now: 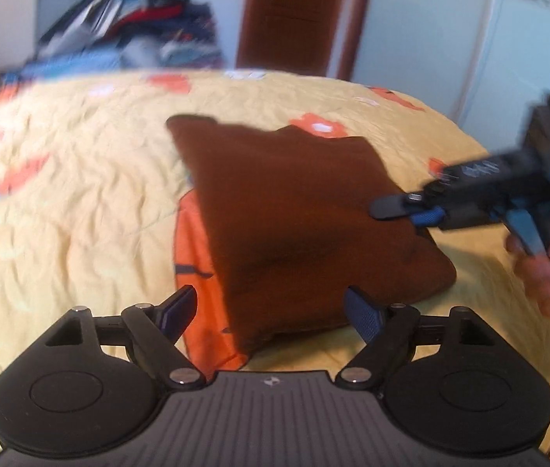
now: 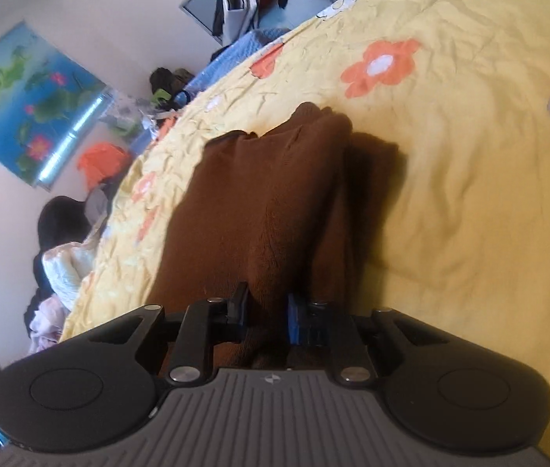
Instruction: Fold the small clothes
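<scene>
A brown garment (image 1: 298, 218) lies folded on the yellow flowered bedspread (image 1: 72, 202). My left gripper (image 1: 273, 313) is open and empty, just in front of the garment's near edge. My right gripper (image 2: 266, 317) is shut on the brown garment (image 2: 275, 202), pinching a raised fold of its near edge. In the left wrist view the right gripper (image 1: 392, 210) shows at the garment's right edge, held by a hand (image 1: 547, 264).
A pile of clothes and bags (image 1: 127, 27) sits beyond the bed's far edge. A brown door (image 1: 298, 15) stands behind. In the right wrist view, a lotus poster (image 2: 29, 105) hangs on the wall, with clothes heaps (image 2: 64, 241) beside the bed.
</scene>
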`<control>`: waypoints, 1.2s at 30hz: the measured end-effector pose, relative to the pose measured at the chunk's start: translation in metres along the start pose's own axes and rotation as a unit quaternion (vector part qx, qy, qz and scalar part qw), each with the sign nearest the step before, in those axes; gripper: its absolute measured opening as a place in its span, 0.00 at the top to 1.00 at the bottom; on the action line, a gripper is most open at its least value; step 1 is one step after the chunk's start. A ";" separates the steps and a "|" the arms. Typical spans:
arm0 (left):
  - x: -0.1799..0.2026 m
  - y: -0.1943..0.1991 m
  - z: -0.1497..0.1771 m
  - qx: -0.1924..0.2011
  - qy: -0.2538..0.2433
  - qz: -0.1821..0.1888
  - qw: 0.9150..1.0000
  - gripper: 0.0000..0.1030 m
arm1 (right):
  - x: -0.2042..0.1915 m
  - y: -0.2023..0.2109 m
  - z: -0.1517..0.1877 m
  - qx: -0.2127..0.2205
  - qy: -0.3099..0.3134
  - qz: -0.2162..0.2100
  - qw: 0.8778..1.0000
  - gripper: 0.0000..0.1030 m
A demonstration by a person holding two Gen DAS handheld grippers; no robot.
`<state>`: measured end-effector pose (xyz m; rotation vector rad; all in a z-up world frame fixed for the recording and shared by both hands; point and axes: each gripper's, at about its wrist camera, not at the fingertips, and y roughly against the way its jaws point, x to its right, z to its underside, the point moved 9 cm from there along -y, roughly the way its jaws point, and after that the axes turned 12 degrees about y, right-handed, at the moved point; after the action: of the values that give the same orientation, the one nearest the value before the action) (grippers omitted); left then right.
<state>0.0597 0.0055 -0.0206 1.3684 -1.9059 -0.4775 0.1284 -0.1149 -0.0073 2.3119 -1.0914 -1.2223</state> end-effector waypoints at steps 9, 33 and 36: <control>-0.042 -0.030 -0.011 -0.085 0.269 0.139 0.949 0.27 | 0.003 0.041 0.001 0.021 -0.001 0.049 0.999 0.03; 0.041 0.018 -0.029 0.040 -0.047 0.022 0.998 0.29 | -0.037 0.076 -0.031 0.100 0.073 0.000 0.992 0.28; 0.053 -0.039 -0.008 -0.015 -0.082 -0.006 0.996 0.28 | -0.036 0.021 -0.045 0.044 0.082 0.001 0.996 0.18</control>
<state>0.0821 -0.0571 -0.0227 1.3584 -2.0137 -0.6402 0.1420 -0.1049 0.0517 2.4256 -1.1098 -0.9826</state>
